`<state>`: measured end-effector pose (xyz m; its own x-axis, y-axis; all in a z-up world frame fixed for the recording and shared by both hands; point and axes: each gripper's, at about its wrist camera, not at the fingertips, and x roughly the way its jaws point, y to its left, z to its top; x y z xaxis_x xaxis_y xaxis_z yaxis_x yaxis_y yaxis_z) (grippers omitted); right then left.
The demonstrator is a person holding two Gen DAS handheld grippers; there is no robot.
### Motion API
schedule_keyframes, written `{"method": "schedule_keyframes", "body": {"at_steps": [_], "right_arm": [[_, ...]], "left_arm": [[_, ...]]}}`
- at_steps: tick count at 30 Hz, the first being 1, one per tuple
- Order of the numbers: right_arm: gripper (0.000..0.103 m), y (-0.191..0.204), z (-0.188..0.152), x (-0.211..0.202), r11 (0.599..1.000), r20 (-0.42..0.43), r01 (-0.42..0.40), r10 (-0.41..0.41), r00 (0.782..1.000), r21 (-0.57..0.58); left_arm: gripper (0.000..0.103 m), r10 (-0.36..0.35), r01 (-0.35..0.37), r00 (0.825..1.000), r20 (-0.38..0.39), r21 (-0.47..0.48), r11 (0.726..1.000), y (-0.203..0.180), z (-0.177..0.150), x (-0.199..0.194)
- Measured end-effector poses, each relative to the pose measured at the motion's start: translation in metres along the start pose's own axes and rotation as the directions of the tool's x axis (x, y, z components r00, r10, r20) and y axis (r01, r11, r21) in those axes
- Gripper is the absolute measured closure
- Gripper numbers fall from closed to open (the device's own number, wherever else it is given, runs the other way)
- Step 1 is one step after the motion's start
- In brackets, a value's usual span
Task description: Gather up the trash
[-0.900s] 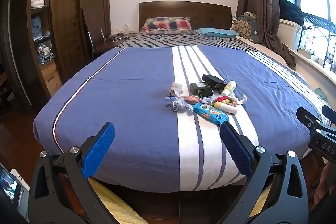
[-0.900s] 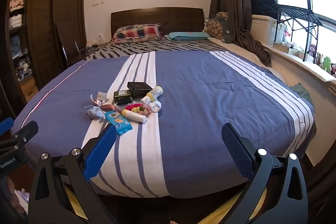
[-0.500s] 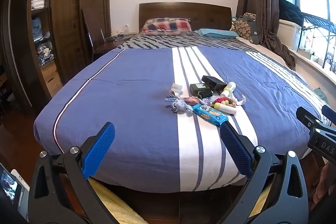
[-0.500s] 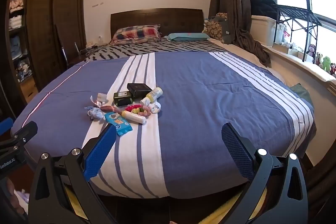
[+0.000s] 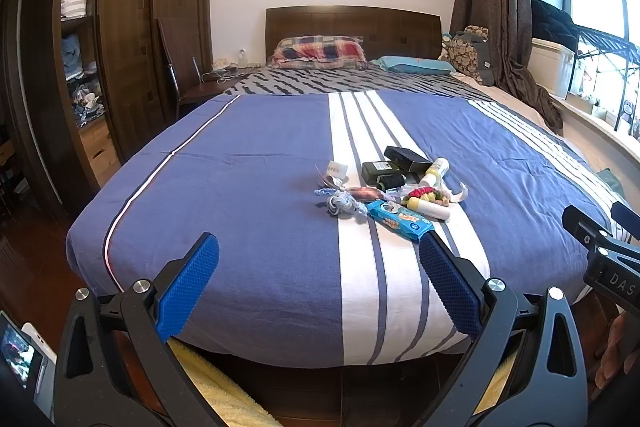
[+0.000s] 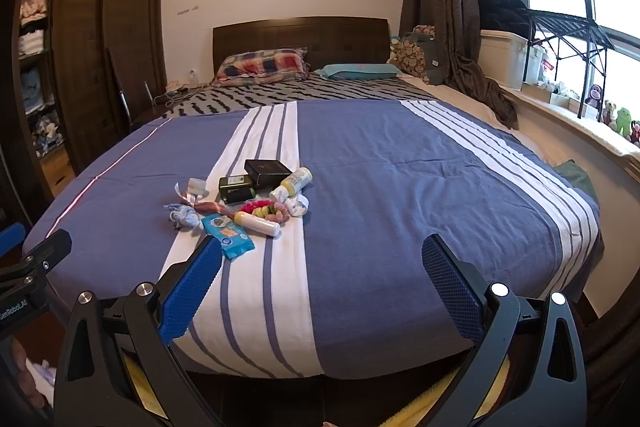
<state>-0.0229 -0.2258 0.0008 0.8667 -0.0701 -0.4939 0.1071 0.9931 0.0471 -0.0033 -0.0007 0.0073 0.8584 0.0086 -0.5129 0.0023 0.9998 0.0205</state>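
Your left gripper (image 5: 318, 283) hangs at the foot of the bed (image 5: 248, 187) with its jaws spread wide and nothing between them; your right gripper (image 6: 322, 279) is spread just as wide and holds nothing either, and both sit short of the mattress edge. The trash lies in one loose cluster on the white stripes of the blue cover, well apart from both grippers; nearest you is a blue snack wrapper (image 5: 400, 220), with a white tube (image 5: 430, 209) touching its far side and a knot of pale blue cloth (image 5: 340, 205) just beside it to the left; behind them sit a colourful hair tie (image 6: 266, 209), a dark green box (image 5: 378, 170), a black box (image 6: 267, 171) and a small yellow-capped bottle (image 6: 296, 181); a white tag (image 5: 336, 169) lies at the cluster's far left.
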Motion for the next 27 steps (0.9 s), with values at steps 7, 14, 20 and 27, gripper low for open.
{"method": "schedule_keyframes", "body": {"at_steps": [7, 14, 20, 27], "right_arm": [[0.003, -0.0003, 0.0003, -0.0004, 1.000, 0.003, -0.004, 0.004, 1.000, 0.001], [0.003, -0.0008, 0.0017, -0.0013, 1.000, 0.004, -0.005, 0.005, 1.000, 0.005], [0.003, 0.0002, 0.0023, -0.0034, 1.000, 0.005, -0.009, 0.009, 1.000, 0.002], [0.003, -0.0008, 0.0018, -0.0030, 1.000, 0.008, -0.010, 0.010, 1.000, 0.008]], "left_arm": [[0.008, -0.003, 0.003, 1.000, 0.008, 0.003, 1.000, -0.0005, 0.0019, -0.0042], [0.008, 0.000, 0.000, 1.000, 0.008, 0.003, 1.000, -0.0008, 0.0022, -0.0044], [0.008, 0.000, 0.000, 1.000, 0.008, 0.007, 1.000, -0.0014, 0.0015, -0.0060], [0.008, 0.002, -0.002, 1.000, 0.011, 0.008, 1.000, -0.0014, 0.0026, -0.0084]]}}
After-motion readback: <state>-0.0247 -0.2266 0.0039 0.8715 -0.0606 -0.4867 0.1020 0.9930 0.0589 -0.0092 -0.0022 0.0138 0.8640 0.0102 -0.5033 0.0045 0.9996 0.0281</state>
